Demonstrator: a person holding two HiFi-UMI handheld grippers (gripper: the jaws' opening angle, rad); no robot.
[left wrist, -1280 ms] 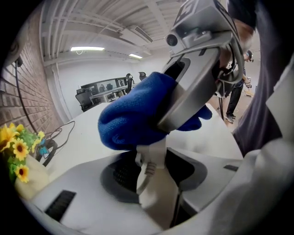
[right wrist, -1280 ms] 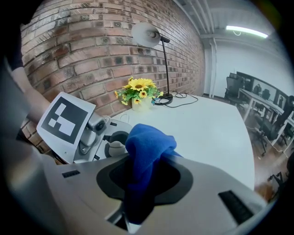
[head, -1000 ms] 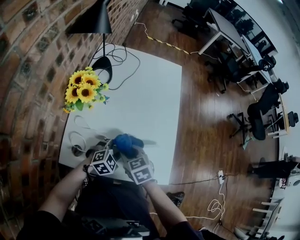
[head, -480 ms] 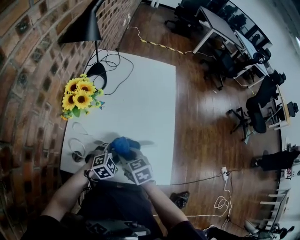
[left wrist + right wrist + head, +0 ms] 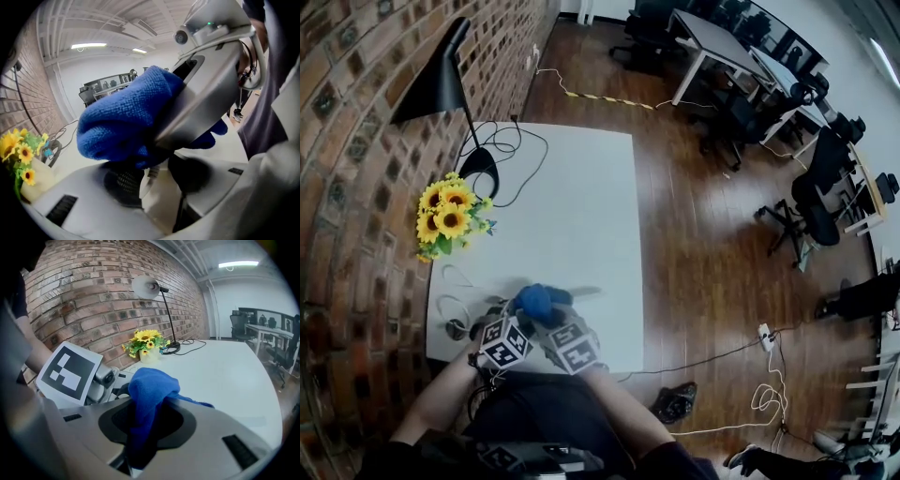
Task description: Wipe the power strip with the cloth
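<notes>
Near the front edge of the white table (image 5: 572,206), both grippers meet around a bunched blue cloth (image 5: 534,300). My right gripper (image 5: 551,321) is shut on the cloth (image 5: 150,385), which rises from between its jaws and folds over them. My left gripper (image 5: 520,319) is shut on a pale, cream-white piece (image 5: 157,194) that looks like the power strip; most of it is hidden. In the left gripper view the cloth (image 5: 126,122) lies right over that piece, under the right gripper's grey body (image 5: 211,89). The left gripper's marker cube (image 5: 70,369) stands beside the cloth.
A vase of sunflowers (image 5: 445,220) and a black desk lamp (image 5: 441,80) stand along the brick wall at the left. Cables (image 5: 455,305) loop on the table's near-left corner. On the wooden floor to the right are a white cord with a socket block (image 5: 764,337) and office chairs.
Both grippers and the cloth keep their place at the table's front edge. Only the head view has shifted, so the table and flowers sit further left and lower in frame.
</notes>
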